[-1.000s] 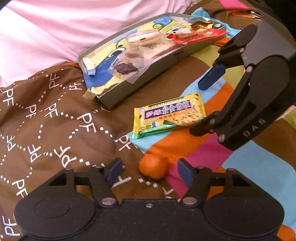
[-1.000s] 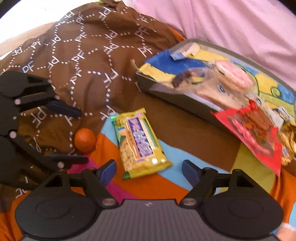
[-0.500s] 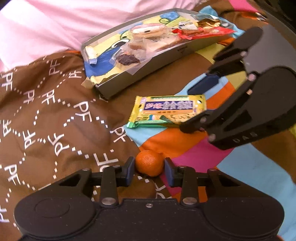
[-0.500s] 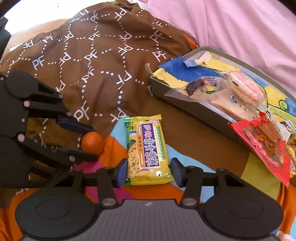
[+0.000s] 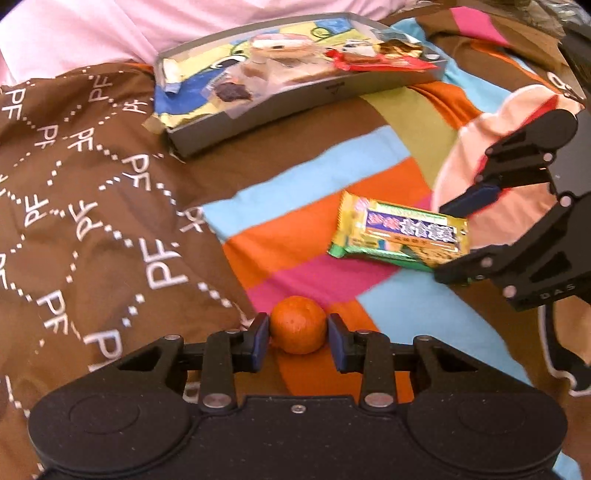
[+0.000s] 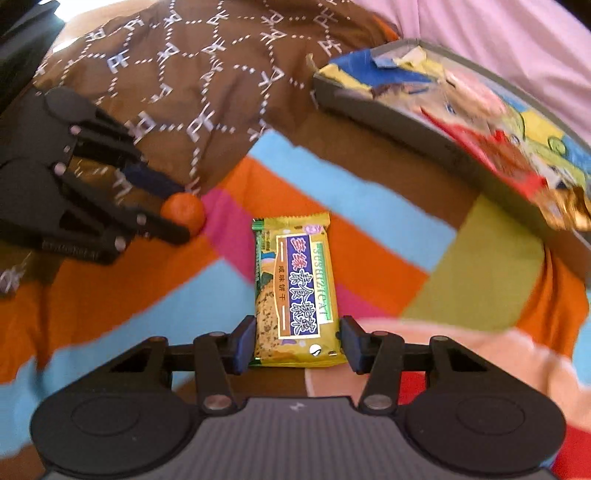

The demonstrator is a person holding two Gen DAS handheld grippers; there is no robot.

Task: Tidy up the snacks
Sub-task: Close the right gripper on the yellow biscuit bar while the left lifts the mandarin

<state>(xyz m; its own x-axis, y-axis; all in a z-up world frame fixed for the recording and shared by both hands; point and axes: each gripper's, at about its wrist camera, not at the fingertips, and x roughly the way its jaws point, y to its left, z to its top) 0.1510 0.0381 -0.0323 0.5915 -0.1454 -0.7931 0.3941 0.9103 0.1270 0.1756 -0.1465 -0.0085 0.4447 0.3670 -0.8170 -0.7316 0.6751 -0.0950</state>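
A small orange point(image 5: 298, 329) is gripped between the fingers of the left gripper point(image 5: 298, 341), just above the striped, multicoloured blanket point(image 5: 388, 155). The near end of a yellow snack packet point(image 6: 295, 291) (blue label, lengthwise to the camera) is clasped by the right gripper point(image 6: 297, 341). A grey tray point(image 5: 288, 107), filled with wrapped snacks, is seen beyond, well apart from both.

Warm, bright light fills both views, washing out the pink fabric point(image 5: 110, 33) at the top. Fisheye curvature bends the edges. Motion blur smears the snack tray point(image 6: 461, 122) and its contents.
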